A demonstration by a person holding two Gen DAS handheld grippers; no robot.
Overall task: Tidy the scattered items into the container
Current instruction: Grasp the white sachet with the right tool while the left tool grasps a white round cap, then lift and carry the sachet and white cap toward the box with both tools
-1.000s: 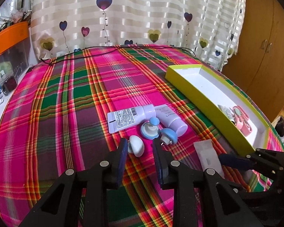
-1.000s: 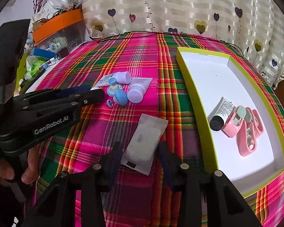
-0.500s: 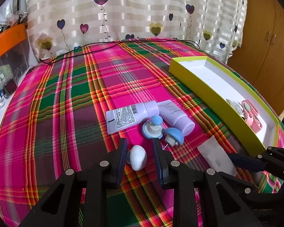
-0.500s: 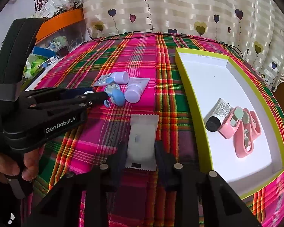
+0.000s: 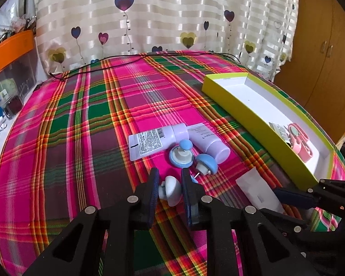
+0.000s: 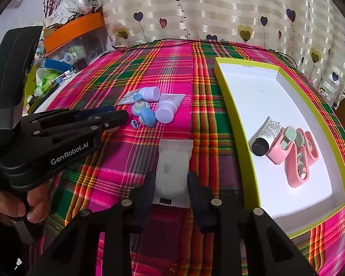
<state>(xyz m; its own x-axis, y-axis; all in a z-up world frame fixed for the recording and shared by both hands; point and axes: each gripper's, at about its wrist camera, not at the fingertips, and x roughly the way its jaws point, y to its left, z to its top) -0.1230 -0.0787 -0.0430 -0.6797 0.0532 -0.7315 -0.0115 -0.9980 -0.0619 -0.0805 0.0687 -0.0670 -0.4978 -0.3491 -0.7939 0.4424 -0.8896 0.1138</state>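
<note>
The left gripper (image 5: 169,184) has just been closing, and its jaws now clench a small pale cap-shaped piece (image 5: 170,189) that lies on the plaid cloth (image 5: 80,138). The right gripper (image 6: 170,184) has also been closing and its jaws now press against the long edges of a flat white sachet (image 6: 173,165), which still rests on the cloth.

In the right wrist view the yellow-rimmed box (image 6: 232,119) lies at about three o'clock from the sachet, close by, and already holds a black-capped tube (image 6: 265,135) and pink clips (image 6: 296,158). In the left wrist view the rest of the scatter sits at about twelve to one o'clock from the pale piece: two lilac tubes (image 5: 158,138), a blue round cap (image 5: 181,156) and a blue mushroom-shaped piece (image 5: 205,163), bunched and touching one another.

The pale piece looks hard, smooth and very light. Its rounded sides could squirt out of a pinch, so a hold across its widest part seems safest. The sachet looks thin, soft and nearly weightless. It will probably buckle or droop if squeezed edge to edge, so a firm pinch near the sealed end should carry it better. Neither looks fragile.
</note>
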